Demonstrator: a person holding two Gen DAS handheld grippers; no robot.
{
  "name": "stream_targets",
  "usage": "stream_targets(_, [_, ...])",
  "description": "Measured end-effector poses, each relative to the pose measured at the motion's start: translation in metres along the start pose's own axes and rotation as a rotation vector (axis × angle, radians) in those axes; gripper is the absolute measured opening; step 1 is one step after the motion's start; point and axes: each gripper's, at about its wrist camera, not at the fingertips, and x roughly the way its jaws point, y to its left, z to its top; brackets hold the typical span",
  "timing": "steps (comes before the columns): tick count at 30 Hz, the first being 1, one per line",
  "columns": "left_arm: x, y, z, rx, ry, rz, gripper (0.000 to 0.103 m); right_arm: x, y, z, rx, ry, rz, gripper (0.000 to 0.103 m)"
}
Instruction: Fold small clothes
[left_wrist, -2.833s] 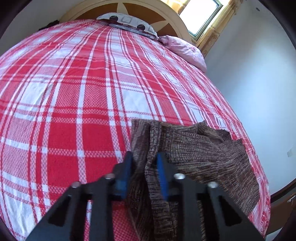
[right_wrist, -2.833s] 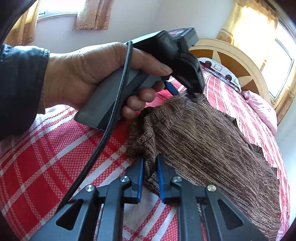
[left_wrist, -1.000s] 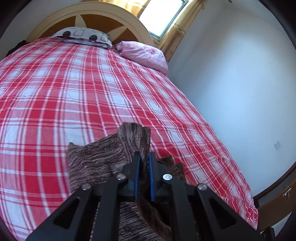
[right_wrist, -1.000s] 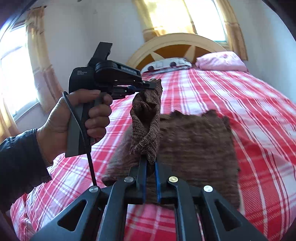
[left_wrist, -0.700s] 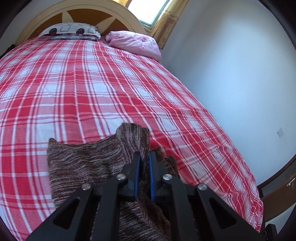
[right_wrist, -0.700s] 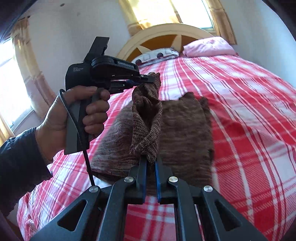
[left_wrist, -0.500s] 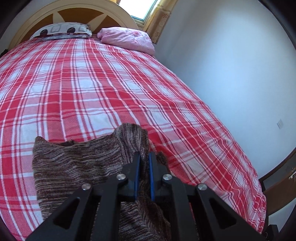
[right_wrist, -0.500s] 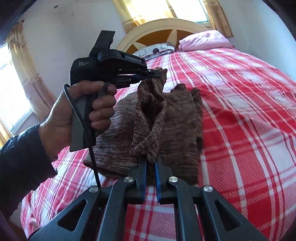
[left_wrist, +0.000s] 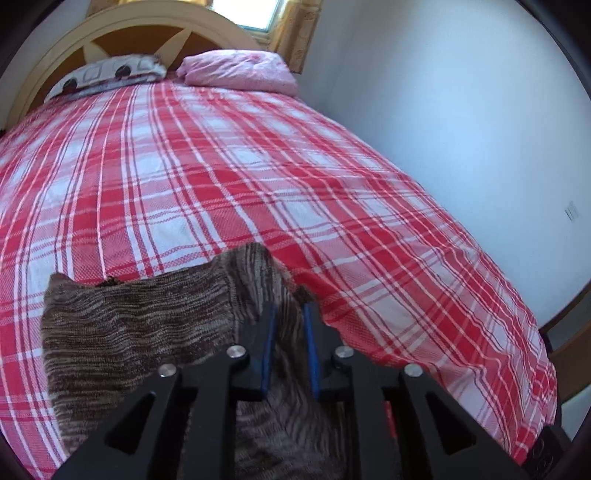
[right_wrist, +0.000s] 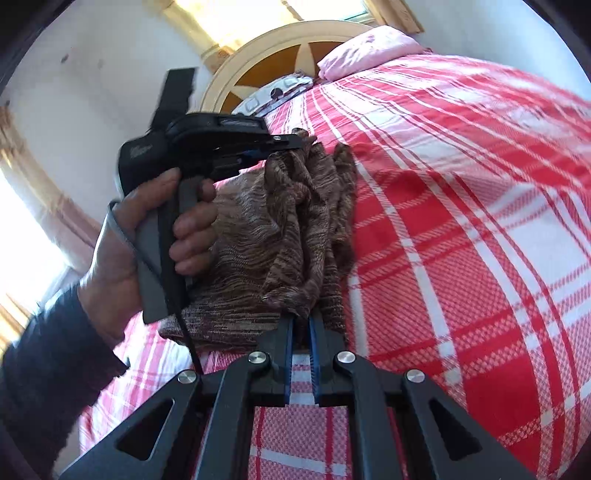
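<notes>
A brown knitted garment (left_wrist: 140, 317) lies folded over on the red plaid bed (left_wrist: 229, 177). My left gripper (left_wrist: 287, 314) has its jaws slightly parted, with the garment's far edge still between the blue pads. My right gripper (right_wrist: 301, 323) has narrowly parted jaws at the garment's near edge (right_wrist: 280, 236), with cloth at the tips. In the right wrist view the left gripper (right_wrist: 295, 142) is held by a hand above the garment's far end. The folded layers bunch between the two grippers.
A pink pillow (left_wrist: 240, 72) and a patterned pillow (left_wrist: 107, 72) lie at the wooden headboard (left_wrist: 122, 27). A white wall (left_wrist: 461, 110) runs along the bed's right side. A curtained window (right_wrist: 22, 229) is left in the right wrist view.
Both grippers carried the lifted edge across and down onto the rest of the garment. Their jaws, tight on the cloth before, have parted slightly.
</notes>
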Motion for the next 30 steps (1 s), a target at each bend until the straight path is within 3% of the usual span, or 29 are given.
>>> stream_targets(1, [-0.007,-0.002,-0.002,0.019,-0.009,0.009,0.034,-0.003,-0.004,0.000,0.019,-0.011,0.004,0.008])
stream_targets(3, [-0.026,-0.003,-0.009,0.060,-0.040,0.038,0.060,-0.005,-0.013,0.001,0.069,-0.023,0.013,0.015])
stream_targets(5, [-0.051,0.004,-0.024,0.095,-0.076,0.051,0.064,-0.011,-0.018,0.002,0.097,-0.055,-0.011,0.044])
stream_targets(7, [-0.072,0.015,-0.046,0.122,-0.087,0.093,0.069,-0.023,-0.017,0.004,0.082,-0.114,-0.059,0.058])
stream_targets(10, [-0.090,0.035,-0.078,0.132,-0.104,0.168,0.072,-0.043,-0.004,0.010,-0.014,-0.219,-0.154,0.058])
stream_targets(13, [-0.090,0.050,-0.100,0.128,-0.092,0.195,0.075,-0.050,0.021,0.027,-0.102,-0.260,-0.136,0.058])
stream_targets(16, [-0.080,0.057,-0.111,0.091,-0.051,0.184,0.075,-0.019,0.056,0.052,-0.202,-0.172,-0.021,0.058])
stream_targets(17, [-0.077,0.059,-0.112,0.080,-0.049,0.188,0.075,0.000,0.066,0.063,-0.209,-0.116,0.058,0.058])
stream_targets(19, [-0.071,0.060,-0.116,0.075,-0.038,0.201,0.076,0.035,0.073,0.077,-0.199,-0.016,0.115,0.058])
stream_targets(21, [-0.069,0.065,-0.121,0.046,-0.040,0.184,0.082,0.066,0.072,0.090,-0.204,0.026,0.063,0.058])
stream_targets(22, [-0.069,0.069,-0.124,0.034,-0.036,0.178,0.084,0.080,0.064,0.096,-0.194,0.031,-0.005,0.058])
stream_targets(25, [-0.069,0.079,-0.130,-0.017,-0.004,0.106,0.086,0.103,0.025,0.104,-0.088,0.094,-0.116,0.057])
stream_targets(27, [-0.069,0.081,-0.132,-0.025,-0.007,0.090,0.086,0.102,0.006,0.106,-0.034,0.077,-0.074,0.057])
stream_targets(30, [-0.069,0.082,-0.132,-0.038,-0.007,0.086,0.087,0.095,0.011,0.106,-0.067,0.073,-0.089,0.057])
